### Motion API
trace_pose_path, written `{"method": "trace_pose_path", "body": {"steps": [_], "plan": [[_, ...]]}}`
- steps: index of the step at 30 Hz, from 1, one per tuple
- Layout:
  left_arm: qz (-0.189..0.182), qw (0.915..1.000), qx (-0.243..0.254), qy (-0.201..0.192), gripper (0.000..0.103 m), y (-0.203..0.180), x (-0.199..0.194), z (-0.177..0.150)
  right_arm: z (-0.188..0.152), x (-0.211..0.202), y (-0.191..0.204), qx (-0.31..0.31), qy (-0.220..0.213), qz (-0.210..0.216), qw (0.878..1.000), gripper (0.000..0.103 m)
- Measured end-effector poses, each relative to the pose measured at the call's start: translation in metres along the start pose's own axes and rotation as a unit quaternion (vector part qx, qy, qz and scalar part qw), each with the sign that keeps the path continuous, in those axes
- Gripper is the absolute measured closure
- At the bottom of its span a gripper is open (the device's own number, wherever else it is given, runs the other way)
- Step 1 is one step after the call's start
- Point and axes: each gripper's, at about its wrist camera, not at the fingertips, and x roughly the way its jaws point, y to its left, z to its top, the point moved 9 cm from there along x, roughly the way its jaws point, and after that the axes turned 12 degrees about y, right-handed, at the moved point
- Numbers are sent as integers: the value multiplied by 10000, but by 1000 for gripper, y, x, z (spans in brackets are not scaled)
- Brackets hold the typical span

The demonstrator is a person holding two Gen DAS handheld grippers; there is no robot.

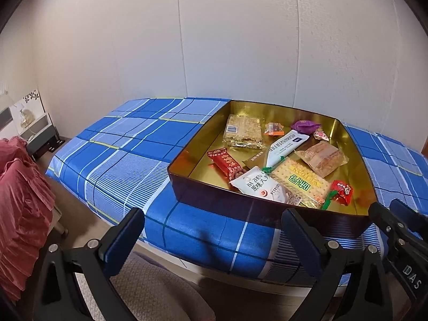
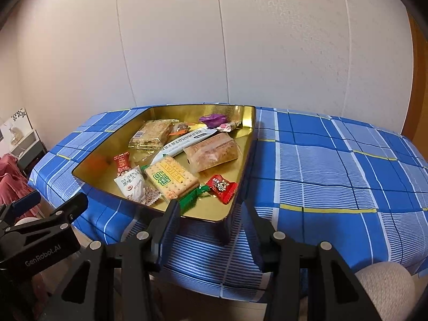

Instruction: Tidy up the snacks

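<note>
gold-lined, dark-walled shallow metal tin (image 2: 248, 123) sits on the blue plaid tablecloth (image 2: 334, 165), holding all the snacks: a clear-wrapped seed bar (image 2: 152, 133), long white sachet (image 2: 184, 140), brown wrapped cake (image 2: 212, 151), green-lettered cracker pack (image 2: 171, 178), white pouch (image 2: 131, 184), red candy (image 2: 222, 187), red wrapped bar (image 1: 227, 161) and purple sweet (image 2: 212, 119). left gripper (image 1: 214, 230) stands wide apart, empty, before the tin's near wall. right gripper (image 2: 211, 214) is partly spread, empty, straddling the tin's near corner.
</note>
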Motion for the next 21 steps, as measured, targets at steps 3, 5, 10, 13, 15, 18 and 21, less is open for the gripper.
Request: {"method": "trace_pose_path", "body": {"steps": [3,5,10,13,15,18,21], "plan": [[7,10000,86,-17,0,-3,0,0,-1,0,-2,26,-13,-26,10000,55],[27,9999,131,-36,0,-5,0,0,-1,0,-4,45,-2,-19,10000,55],[19,9998,187,-56,0,-7,-1,0,-2,1,-8,120,12,-47,9999,55],[19,9998,170,-55,0,-7,-1,0,-2,1,-10,154,15,-36,9999,55],[20,9999,152,-49,0,-7,0,0,-2,2,-10,144,20,-52,9999,55],[1,9999,116,-57,0,-6,-1,0,-3,2,-8,122,14,-34,9999,55],[10,10000,54,-48,0,-4,0,1,-2,-2,-5,71,-69,-15,10000,55]]}}
